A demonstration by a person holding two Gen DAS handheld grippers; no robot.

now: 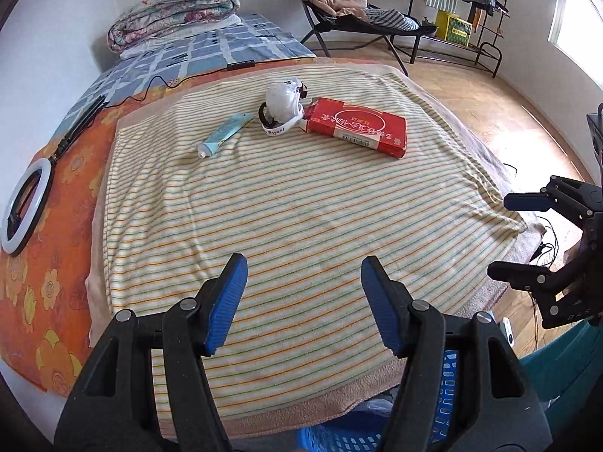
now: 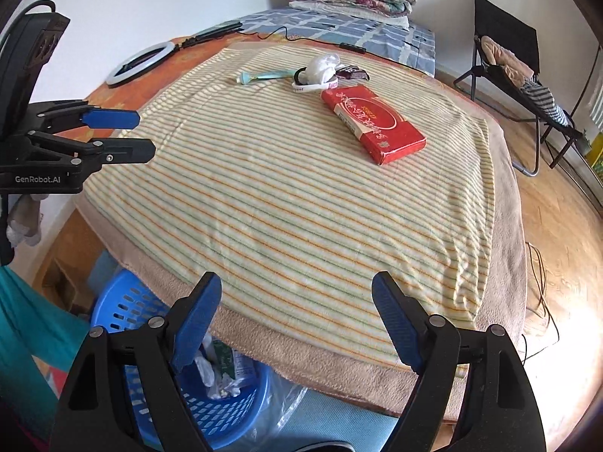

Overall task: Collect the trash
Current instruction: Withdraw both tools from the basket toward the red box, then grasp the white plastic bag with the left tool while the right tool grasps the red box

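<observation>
On the striped blanket at the far side lie a red flat box, a crumpled white plastic bag, a white wristband, a light blue tube and a dark wrapper. My left gripper is open and empty over the blanket's near edge. My right gripper is open and empty, above the bed edge and the blue basket, which holds crumpled trash.
A ring light with its cable lies on the orange sheet at the left. Folded quilts sit at the bed's head. A folding chair with clothes and a rack stand on the wooden floor. Cables lie on the floor to the right.
</observation>
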